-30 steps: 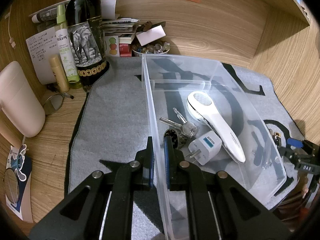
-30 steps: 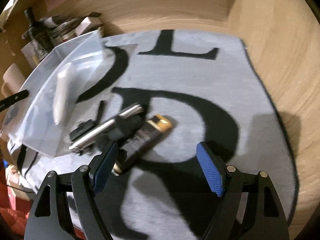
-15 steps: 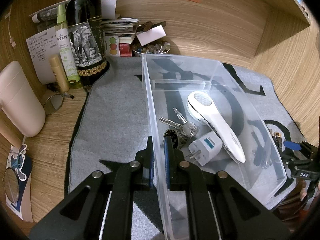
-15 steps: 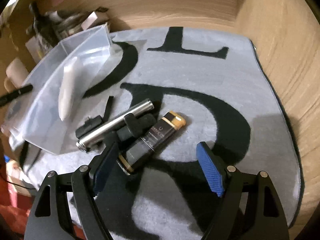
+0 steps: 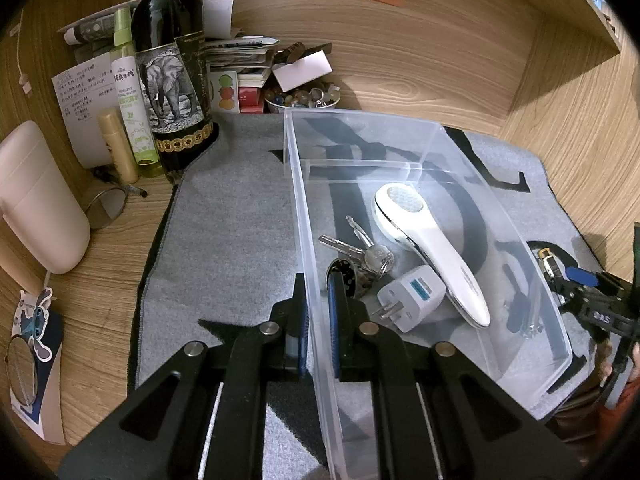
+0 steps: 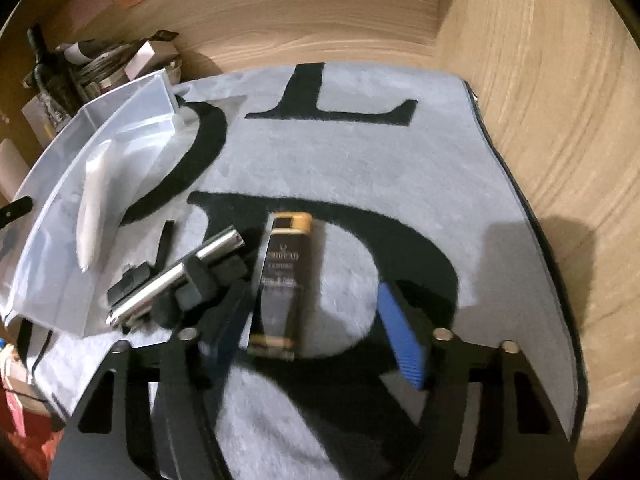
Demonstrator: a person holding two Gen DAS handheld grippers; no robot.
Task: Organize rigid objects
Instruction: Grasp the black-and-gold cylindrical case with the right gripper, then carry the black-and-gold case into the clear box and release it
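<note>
— Left wrist view first: what have we already put away?

— Three things lie in the clear bin (image 5: 420, 152): a white handheld device (image 5: 432, 248) along the middle, a bunch of keys (image 5: 360, 248) to its left, and a white plug adapter (image 5: 412, 292) at the near end. So we judge the sorting partly done. Our left gripper (image 5: 318, 308) has its jaws pressed together on the bin's left wall, which we read as steadying the bin.

— And what is left out?

— From the right wrist we see, on the grey mat (image 6: 400, 168) to the right of the bin, a dark box with gold ends (image 6: 282, 276), a silver tube (image 6: 180, 276) just left of it, and a small black piece (image 6: 130, 280) near the bin's corner. None of these is in the bin yet.

— Where do we stand with the box?

— Our right gripper (image 6: 316, 340) has it between the jaws, which are closing. The left pad looks to be at the box's edge, though the blur keeps us from being sure; the right pad stands apart from it. We would say the box is not yet held, and it, the tube and the black piece remain to go in.
</note>
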